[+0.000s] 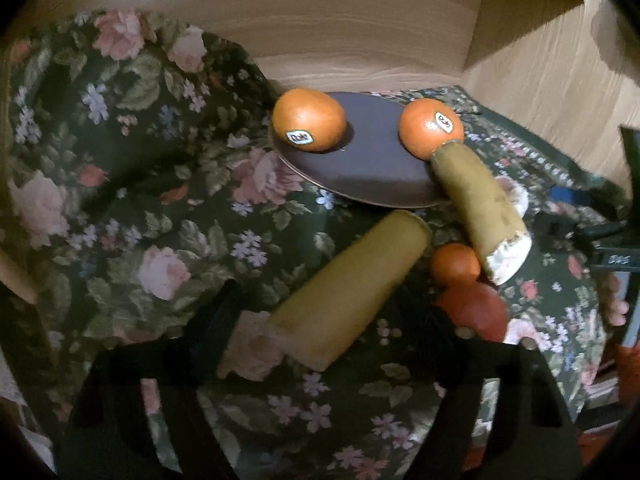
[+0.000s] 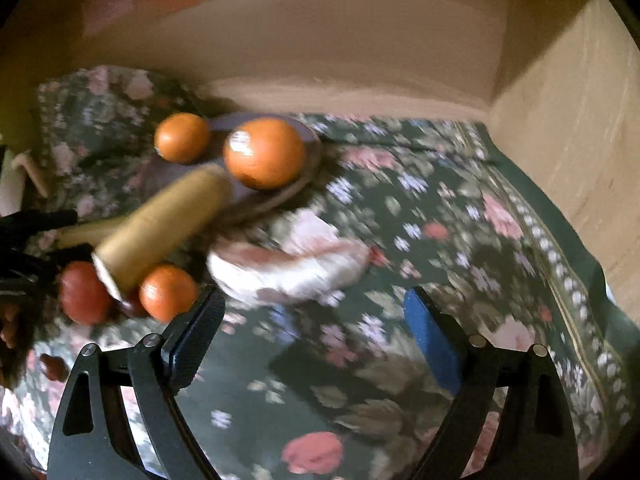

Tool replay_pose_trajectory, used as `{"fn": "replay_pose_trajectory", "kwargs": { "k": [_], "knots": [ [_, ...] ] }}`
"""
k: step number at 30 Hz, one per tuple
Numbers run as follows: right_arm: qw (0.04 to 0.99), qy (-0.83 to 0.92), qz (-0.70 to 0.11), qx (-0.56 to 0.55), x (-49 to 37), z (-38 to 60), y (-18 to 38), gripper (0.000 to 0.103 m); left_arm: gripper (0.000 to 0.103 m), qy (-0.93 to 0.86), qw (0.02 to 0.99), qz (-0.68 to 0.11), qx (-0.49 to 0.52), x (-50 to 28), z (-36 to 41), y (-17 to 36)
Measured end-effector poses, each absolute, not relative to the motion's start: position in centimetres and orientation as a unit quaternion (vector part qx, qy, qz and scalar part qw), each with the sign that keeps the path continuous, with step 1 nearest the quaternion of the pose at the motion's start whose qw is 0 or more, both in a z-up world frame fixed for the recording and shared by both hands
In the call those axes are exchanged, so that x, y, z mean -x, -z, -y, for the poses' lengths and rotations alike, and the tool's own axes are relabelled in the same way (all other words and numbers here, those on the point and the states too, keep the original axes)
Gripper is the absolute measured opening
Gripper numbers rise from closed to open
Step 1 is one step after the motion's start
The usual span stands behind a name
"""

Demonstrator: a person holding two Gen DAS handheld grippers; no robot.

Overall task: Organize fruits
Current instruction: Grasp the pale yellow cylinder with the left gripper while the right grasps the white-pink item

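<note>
A dark plate point(image 1: 372, 176) on the floral cloth holds two stickered oranges point(image 1: 308, 120) point(image 1: 430, 128). One cut banana piece point(image 1: 348, 288) lies on the cloth between the fingers of my left gripper point(image 1: 320, 304). The jaws are open, and cloth shows between the left finger point(image 1: 220, 316) and the peel. A second banana piece point(image 1: 480, 208) leans on the plate's rim against the right orange. Beside it sit a small orange point(image 1: 456, 264) and a red fruit point(image 1: 472, 312). My right gripper point(image 2: 312, 296) hangs open over bare cloth, right of the small orange point(image 2: 168, 292).
Wooden panels point(image 1: 360, 32) wall in the back and the right side point(image 2: 568, 128). The cloth bunches up high at the left point(image 1: 100, 100). A pale wooden piece point(image 1: 16, 276) sticks in at the left edge. A hand point(image 1: 616, 300) holds the right gripper.
</note>
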State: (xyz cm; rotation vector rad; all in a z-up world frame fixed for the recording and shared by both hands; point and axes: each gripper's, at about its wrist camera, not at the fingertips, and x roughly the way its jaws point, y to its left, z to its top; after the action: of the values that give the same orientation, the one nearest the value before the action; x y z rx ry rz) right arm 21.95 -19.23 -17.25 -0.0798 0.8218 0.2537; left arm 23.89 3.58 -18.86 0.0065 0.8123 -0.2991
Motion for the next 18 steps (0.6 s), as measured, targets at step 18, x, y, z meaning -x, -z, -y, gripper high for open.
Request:
{"fn": "replay_pose_trajectory", "kwargs": {
  "k": [18],
  "knots": [
    [0.885, -0.166, -0.428, 0.082, -24.6, 18.0, 18.6, 0.088, 0.044, 0.08, 0.923, -0.377, -0.017, -19.2, -4.2, 18.6]
  ]
}}
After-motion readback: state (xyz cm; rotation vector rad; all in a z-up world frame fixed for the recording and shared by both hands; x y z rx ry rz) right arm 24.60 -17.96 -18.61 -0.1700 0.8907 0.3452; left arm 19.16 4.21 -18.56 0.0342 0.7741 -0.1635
